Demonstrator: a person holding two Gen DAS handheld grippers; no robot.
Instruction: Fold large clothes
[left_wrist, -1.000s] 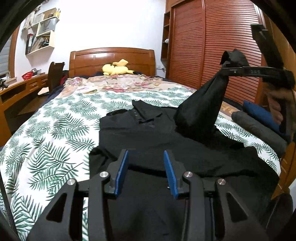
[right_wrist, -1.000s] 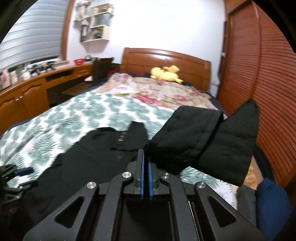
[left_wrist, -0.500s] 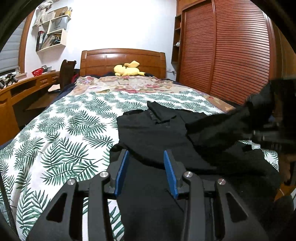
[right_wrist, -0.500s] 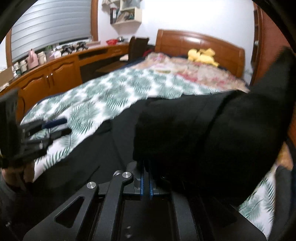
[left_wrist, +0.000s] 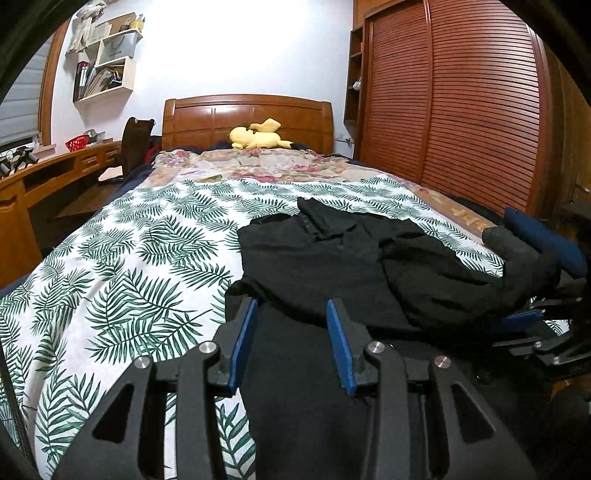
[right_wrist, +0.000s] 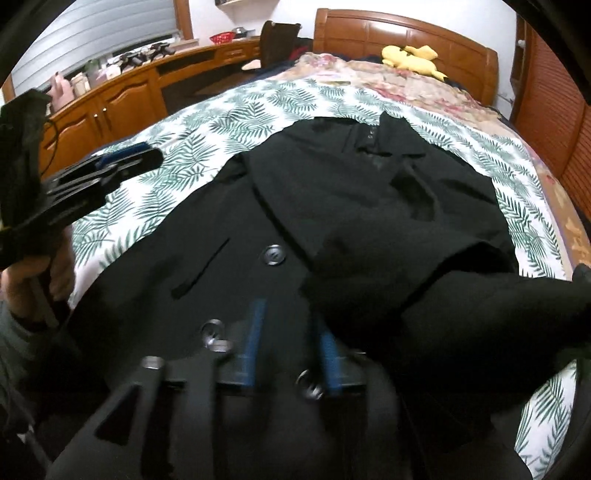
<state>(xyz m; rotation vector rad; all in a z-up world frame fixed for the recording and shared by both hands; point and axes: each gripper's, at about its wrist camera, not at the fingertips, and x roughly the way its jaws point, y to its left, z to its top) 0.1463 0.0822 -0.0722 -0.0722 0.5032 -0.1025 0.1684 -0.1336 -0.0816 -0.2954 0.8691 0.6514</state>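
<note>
Now the right hand-held gripper (right_wrist: 288, 347) has just been opening, jaws apart and empty, sleeve (right_wrist: 436, 295) dropped across the black coat (right_wrist: 295, 206) on the bed (left_wrist: 129, 266); left hand-held gripper (left_wrist: 290, 332) apart, empty; next likely the other sleeve.

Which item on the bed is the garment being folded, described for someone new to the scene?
Start at the wooden headboard and come down the palm-leaf bedspread. The black coat lies spread across it, the only dark, buttoned garment, unlike the yellow plush toy by the headboard.
</note>
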